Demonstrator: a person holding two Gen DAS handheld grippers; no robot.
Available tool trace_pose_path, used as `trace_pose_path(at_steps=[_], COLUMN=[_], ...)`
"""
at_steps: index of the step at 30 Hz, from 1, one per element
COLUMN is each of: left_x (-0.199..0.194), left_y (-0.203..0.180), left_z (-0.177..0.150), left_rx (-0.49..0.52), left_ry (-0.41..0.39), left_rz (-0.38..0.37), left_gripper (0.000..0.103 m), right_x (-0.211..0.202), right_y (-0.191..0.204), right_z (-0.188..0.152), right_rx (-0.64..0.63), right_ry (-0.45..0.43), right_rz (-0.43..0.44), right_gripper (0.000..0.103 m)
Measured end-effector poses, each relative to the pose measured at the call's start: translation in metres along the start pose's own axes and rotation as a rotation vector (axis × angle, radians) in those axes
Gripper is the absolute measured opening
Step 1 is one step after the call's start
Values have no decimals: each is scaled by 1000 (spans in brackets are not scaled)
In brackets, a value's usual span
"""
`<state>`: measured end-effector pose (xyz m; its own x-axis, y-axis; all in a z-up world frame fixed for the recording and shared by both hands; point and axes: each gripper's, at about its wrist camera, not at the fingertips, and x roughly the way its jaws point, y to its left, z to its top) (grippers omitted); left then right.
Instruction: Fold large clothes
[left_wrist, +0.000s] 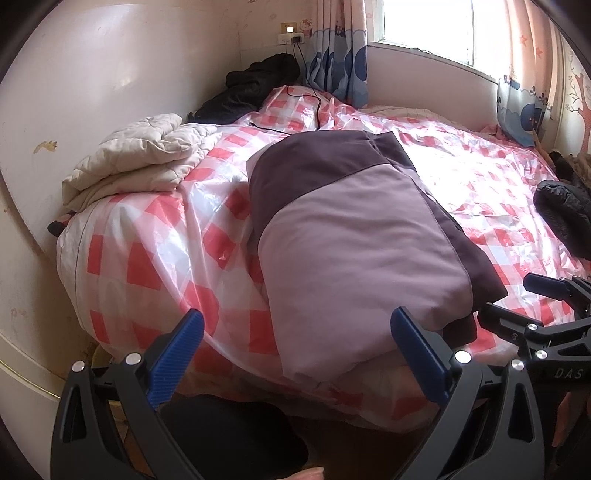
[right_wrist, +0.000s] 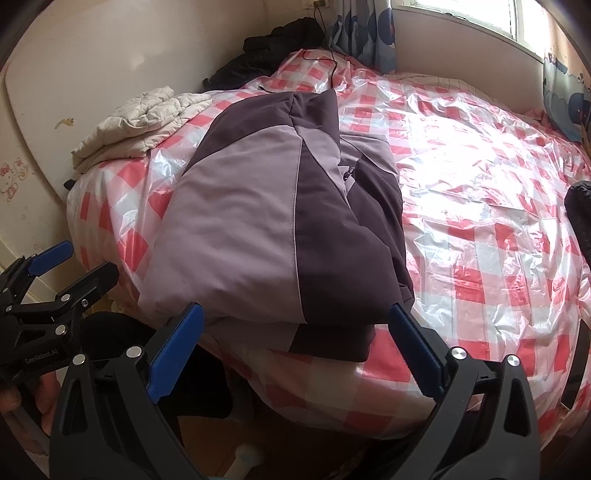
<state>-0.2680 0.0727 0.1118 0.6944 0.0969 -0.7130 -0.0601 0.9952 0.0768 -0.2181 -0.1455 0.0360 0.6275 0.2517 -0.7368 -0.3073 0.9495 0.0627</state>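
Both tongs wide open, nothing gripped. Left tongs (left_wrist: 295, 354) hovering off the near bed edge, blue pads straddling the near end of the jacket (left_wrist: 354, 236) without touching. Right tongs (right_wrist: 295, 350) same posture, just short of the jacket's near hem.

Jacket, two-tone lilac and dark plum, lying as a compact folded bundle near the bed's front edge, long axis running 6 to 12 o'clock. Dark panel at 12 o'clock and down the 3 o'clock side; light panel facing up. Looks like sleeves and sides already tucked under, so probably late in the fold. Likely parked near the edge to stay within reach from a standing position.

Bed (left_wrist: 147, 258) covered in red-and-white checked plastic sheet, probably to keep clothes sliding easily and off the bedding. Slick surface: bundle may slip when pushed.

Cream quilt (left_wrist: 140, 158) piled at 10 o'clock, well apart from the jacket. Black garment (left_wrist: 255, 88) at 12 o'clock by the wall, charger cable (left_wrist: 314, 99) trailing from the socket onto the bed. Another black item (left_wrist: 565, 218) at 3 o'clock, well apart.

Writing: "DAS" legible on the right tongs body in the left view; "GenRobot.AI" on the left tongs body in the right view. Cartoon cat stickers on wall and headboard, no readable text.
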Motion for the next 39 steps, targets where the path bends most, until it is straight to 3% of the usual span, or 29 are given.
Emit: trace_pose_path(at_steps=[22,39], left_x=[4,17], left_y=[-1,-4], left_z=[-3,-10], left_rx=[10,7], left_ry=[29,101], left_rz=[17,15], left_gripper=[97,97], right_x=[7,12], right_y=[0,-3], right_z=[-3,-9], right_rx=[8,12], right_ry=[30,57], right_rz=[15,16], right_gripper=[96,96])
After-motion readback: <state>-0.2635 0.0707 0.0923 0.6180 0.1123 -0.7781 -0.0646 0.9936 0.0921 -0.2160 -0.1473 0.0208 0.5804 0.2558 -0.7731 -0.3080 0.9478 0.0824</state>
